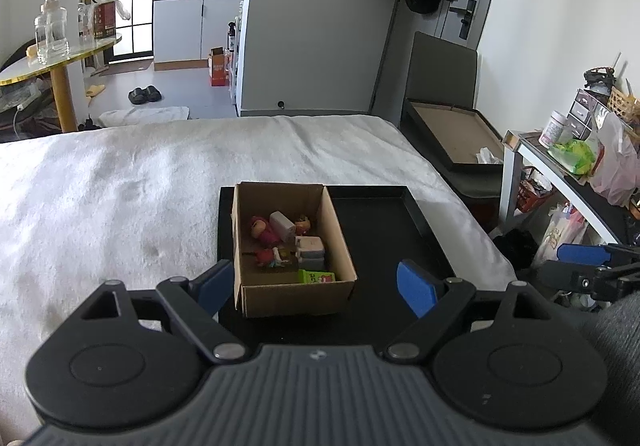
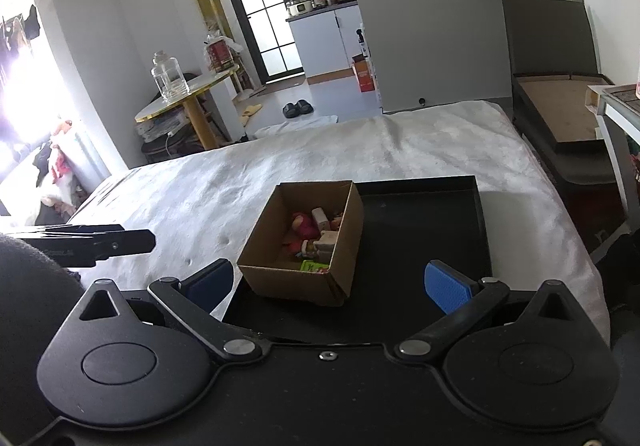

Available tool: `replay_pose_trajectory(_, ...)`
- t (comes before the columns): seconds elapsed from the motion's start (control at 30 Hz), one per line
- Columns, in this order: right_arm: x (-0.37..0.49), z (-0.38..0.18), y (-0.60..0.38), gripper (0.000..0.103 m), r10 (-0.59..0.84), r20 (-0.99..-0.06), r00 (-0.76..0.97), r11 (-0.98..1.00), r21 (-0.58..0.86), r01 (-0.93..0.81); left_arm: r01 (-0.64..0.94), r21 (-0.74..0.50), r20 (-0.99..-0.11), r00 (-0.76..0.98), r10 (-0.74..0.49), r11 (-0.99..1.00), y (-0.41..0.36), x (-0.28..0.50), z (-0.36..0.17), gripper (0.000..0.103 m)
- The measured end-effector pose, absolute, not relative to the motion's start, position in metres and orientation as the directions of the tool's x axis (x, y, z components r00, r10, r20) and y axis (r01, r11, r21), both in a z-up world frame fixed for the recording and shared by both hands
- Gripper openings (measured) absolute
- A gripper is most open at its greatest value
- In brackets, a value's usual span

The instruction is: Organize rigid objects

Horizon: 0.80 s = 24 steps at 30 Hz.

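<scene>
- Your left gripper (image 1: pixel 316 288) and right gripper (image 2: pixel 328 286): both wide open, empty.
- Box (image 1: pixel 294 300) straight ahead of left, nearer it; left of centre for right.
- Toys (image 1: pixel 292 242) inside box, on tray's (image 1: pixel 380 226) left side.

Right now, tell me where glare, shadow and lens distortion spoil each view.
Right wrist view: the window at far left is blown out white, and the cardboard box throws a shadow over its toys. Left wrist view: lighting is even, no glare; the black tray shows little detail. Both views: fisheye bends walls and bed edges toward the borders.
</scene>
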State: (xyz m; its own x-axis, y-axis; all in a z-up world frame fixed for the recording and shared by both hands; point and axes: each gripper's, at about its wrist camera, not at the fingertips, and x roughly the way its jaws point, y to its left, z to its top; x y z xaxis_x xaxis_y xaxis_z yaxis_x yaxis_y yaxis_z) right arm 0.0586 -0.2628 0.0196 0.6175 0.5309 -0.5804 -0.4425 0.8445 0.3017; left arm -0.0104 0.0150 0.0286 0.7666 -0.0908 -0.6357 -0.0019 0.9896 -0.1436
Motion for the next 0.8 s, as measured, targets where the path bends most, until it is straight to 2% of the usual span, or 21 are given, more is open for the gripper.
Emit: replay_pose_trajectory(0.8, 0.054, 0.023, -0.244, 0.103, 0.581, -0.578, 0.573, 0.809, 0.336, -0.482, 0.01, -0.166, -0.666, 0.737, -0.119, 0.986, 0.013, -0.007, 0.02, 0.088)
